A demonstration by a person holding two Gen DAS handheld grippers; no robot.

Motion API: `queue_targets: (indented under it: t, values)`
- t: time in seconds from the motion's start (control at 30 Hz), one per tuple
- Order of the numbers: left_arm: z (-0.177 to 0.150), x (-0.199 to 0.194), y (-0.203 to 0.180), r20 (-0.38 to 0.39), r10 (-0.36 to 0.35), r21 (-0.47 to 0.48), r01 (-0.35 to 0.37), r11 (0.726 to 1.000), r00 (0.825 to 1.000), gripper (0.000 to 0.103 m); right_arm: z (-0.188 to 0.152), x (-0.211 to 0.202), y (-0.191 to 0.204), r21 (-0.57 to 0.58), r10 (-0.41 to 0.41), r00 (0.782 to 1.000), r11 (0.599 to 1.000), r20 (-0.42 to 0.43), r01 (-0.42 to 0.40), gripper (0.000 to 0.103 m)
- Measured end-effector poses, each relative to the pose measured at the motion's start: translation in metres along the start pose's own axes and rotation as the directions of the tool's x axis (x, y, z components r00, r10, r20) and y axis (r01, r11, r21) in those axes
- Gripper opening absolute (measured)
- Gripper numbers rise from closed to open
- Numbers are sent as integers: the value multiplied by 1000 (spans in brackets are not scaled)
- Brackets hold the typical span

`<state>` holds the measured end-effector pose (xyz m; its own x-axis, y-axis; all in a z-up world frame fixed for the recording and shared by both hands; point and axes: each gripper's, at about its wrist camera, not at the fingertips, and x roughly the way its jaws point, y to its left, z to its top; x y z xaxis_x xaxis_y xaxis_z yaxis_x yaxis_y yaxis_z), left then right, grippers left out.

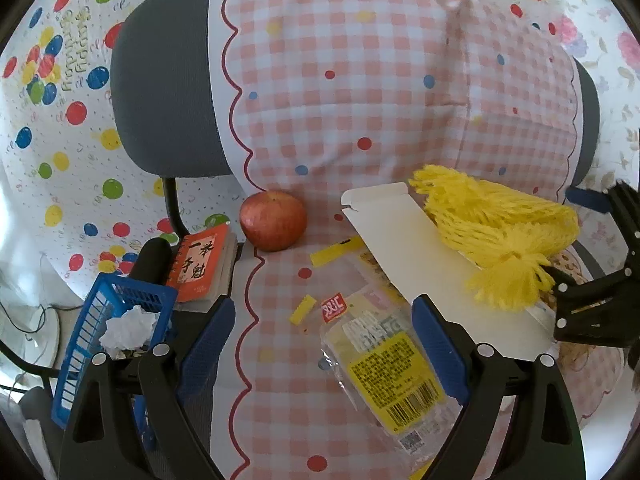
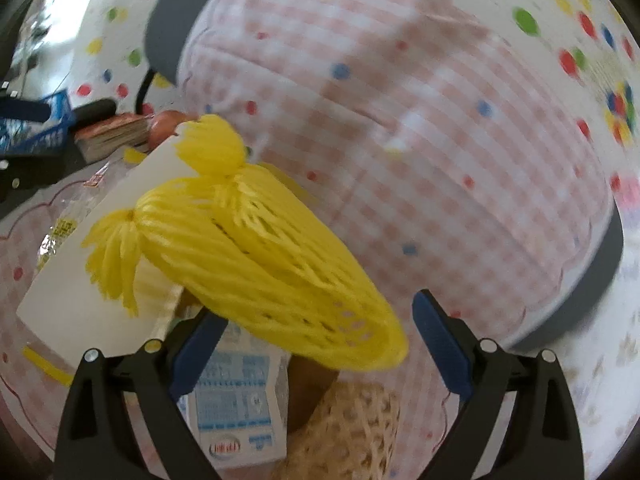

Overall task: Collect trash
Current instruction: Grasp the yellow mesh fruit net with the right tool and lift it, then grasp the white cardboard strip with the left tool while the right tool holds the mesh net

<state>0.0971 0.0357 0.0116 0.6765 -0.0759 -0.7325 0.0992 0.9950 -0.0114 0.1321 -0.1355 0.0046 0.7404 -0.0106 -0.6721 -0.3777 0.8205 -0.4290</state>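
Two yellow foam nets (image 1: 496,220), one apple (image 1: 273,221)

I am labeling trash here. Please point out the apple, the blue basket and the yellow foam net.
apple (image 1: 273,220), left wrist view, middle.
blue basket (image 1: 78,356), left wrist view, side wall.
yellow foam net (image 2: 280,264), right wrist view, body.

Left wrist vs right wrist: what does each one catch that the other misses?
Left wrist only: crumpled tissue in the blue basket, the clear wrapper's yellow label, and the right gripper at the foam net.

Right wrist only: a blue-and-white carton and a beige foam net under the yellow one.

Both: yellow foam net, white card, apple, orange book.
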Motion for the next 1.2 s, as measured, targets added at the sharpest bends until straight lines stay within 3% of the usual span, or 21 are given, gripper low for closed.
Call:
queue_targets:
  t: [0.07, 0.13, 0.17, 0.23, 0.33, 0.5, 0.67, 0.8, 0.83, 0.9, 0.93, 1.07, 1.2]
  values:
    - [0, 0, 3, 0, 4, -6, -4, 1000, 1000, 89, 5, 4, 4, -32, 18, 1000, 999, -8, -19, 66]
    - [-1, -2, 6, 4, 7, -14, -7, 1000, 1000, 89, 7, 6, 4, -34, 24, 999, 999, -32, -25, 23]
    - [-1, -3, 8, 6, 9, -17, -9, 1000, 1000, 89, 6, 4, 2, -9, 30, 999, 999, -32, -31, 13]
    - [-4, -9, 12, 13, 11, -26, -10, 1000, 1000, 89, 2, -7, -14, 112, 64, 998, 992, -5, -63, 10]
    - [-10, -19, 14, 21, -1, -27, 1, 1000, 1000, 89, -8, -29, -40, 303, 68, 996, 949, 59, -82, 9]
    - [-30, -34, 5, 8, -55, -9, 55, 998, 998, 89, -42, -101, -78, 571, 53, 980, 807, 192, -155, 8]
    - [-54, -45, -5, -13, -101, -9, 101, 995, 995, 89, -75, -160, -76, 656, -32, 966, 740, 256, -150, 7]
    - [-62, -48, -21, -21, -147, 9, 148, 989, 989, 88, -103, -187, -72, 716, -97, 961, 687, 260, -124, 7]
    - [-62, -49, -24, -18, -164, 10, 164, 986, 986, 86, -108, -189, -71, 730, -108, 961, 673, 255, -118, 7]
    - [-60, -50, -33, -11, -194, 18, 195, 981, 981, 68, -121, -194, -68, 748, -119, 960, 654, 254, -117, 7]
    - [-59, -49, -37, -13, -204, 22, 204, 979, 979, 61, -124, -194, -69, 753, -122, 961, 648, 249, -113, 7]
    - [-51, -44, -51, -12, -252, 23, 253, 967, 968, 57, -136, -193, -61, 752, -122, 966, 652, 228, -95, 7]
    - [-40, -30, -58, -34, -333, -22, 332, 943, 942, 54, -140, -189, -60, 749, -121, 967, 657, 223, -90, 7]
